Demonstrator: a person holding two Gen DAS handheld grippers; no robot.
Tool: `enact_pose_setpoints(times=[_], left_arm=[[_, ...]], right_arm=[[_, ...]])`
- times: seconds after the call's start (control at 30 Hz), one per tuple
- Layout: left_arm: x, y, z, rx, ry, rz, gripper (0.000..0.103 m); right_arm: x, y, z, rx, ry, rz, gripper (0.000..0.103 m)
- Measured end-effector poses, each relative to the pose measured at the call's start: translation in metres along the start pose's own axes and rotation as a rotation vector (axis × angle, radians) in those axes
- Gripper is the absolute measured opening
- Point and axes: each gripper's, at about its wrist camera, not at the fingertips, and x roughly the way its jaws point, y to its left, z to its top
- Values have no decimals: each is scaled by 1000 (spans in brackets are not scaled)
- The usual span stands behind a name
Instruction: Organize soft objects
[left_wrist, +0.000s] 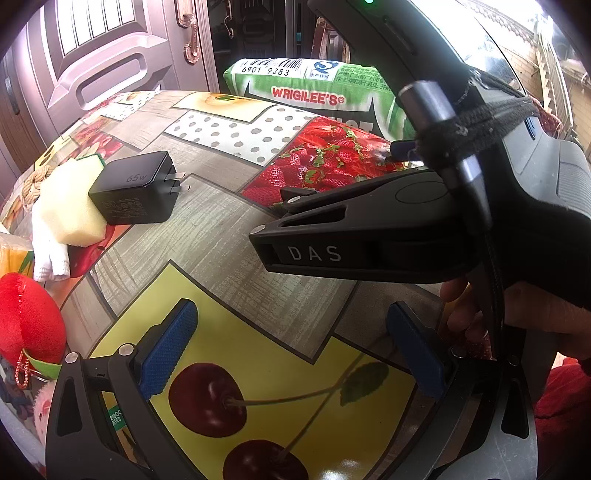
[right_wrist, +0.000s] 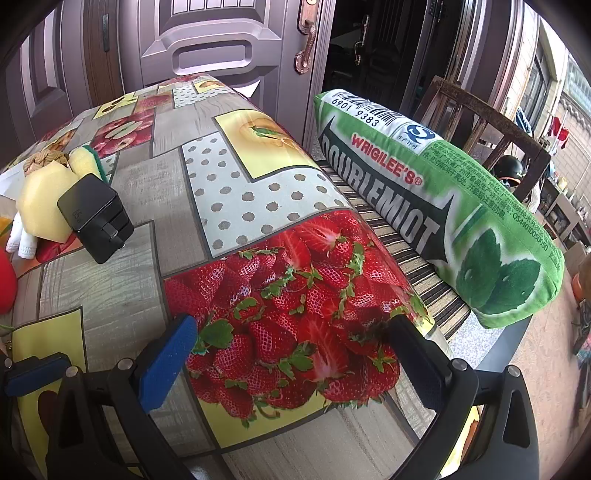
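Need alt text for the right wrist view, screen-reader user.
The open right gripper hovers empty over a fruit-print tablecloth. A black charger leans on a pale yellow sponge at far left. A green gum-pack pillow lies on a striped seat beyond the table's right edge.

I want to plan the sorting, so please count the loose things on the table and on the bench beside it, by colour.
Yellow: 2, the hexagonal sponge and the green-backed sponge
Black: 1, the charger
White: 1, the glove
Red: 1, the plush toy
Beige: 1, the knotted rope
Green: 1, the gum-pack pillow
Total: 7
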Motion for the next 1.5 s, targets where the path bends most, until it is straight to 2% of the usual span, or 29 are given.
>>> enact_pose_setpoints(times=[0.4,0.47,0.57,0.63,0.73,0.8,0.87,0.97,1.03,1.13,1.23,1.37,1.43,1.47,1.5], left_arm=[[1,-5,4,-26,6,17,102],[-10,-10,0,-39,-41,40,102],[-68,-10,-13,-95,-165,49,102],[-117,2,-25,-148,-246,56,102],[-182,39,-53,-278,-343,131,103],[-207,74,-80,-400,-358,201,103],[-215,108,-113,-529,-346,256,103],[-205,146,-150,-652,-239,302,103],[-199,146,-162,-651,-173,320,103],[-187,130,-159,-599,-109,281,103],[-174,116,-157,-578,-79,278,103],[-153,115,-157,-610,-75,282,102],[-145,116,-156,-601,-65,307,96],[-142,118,-156,-605,-52,320,94],[-141,120,-157,-615,-39,315,86]], right_arm=[[0,-2,0,-7,7,20,103],[1,-4,2,-19,11,38,103],[-5,-18,7,-18,7,131,103],[-25,-32,12,18,-46,161,103],[-65,-32,19,-21,-149,266,103],[-85,-18,19,-69,-179,339,103],[-91,3,17,-120,-155,457,103],[-97,37,11,-198,-145,569,103],[-101,59,12,-237,-133,628,103],[-98,91,17,-283,-52,732,102],[-82,123,14,-342,54,801,90],[-61,146,-1,-400,152,828,86],[-54,155,-7,-422,171,818,86],[-52,157,-7,-428,180,812,79],[-50,158,-9,-424,196,822,74]])
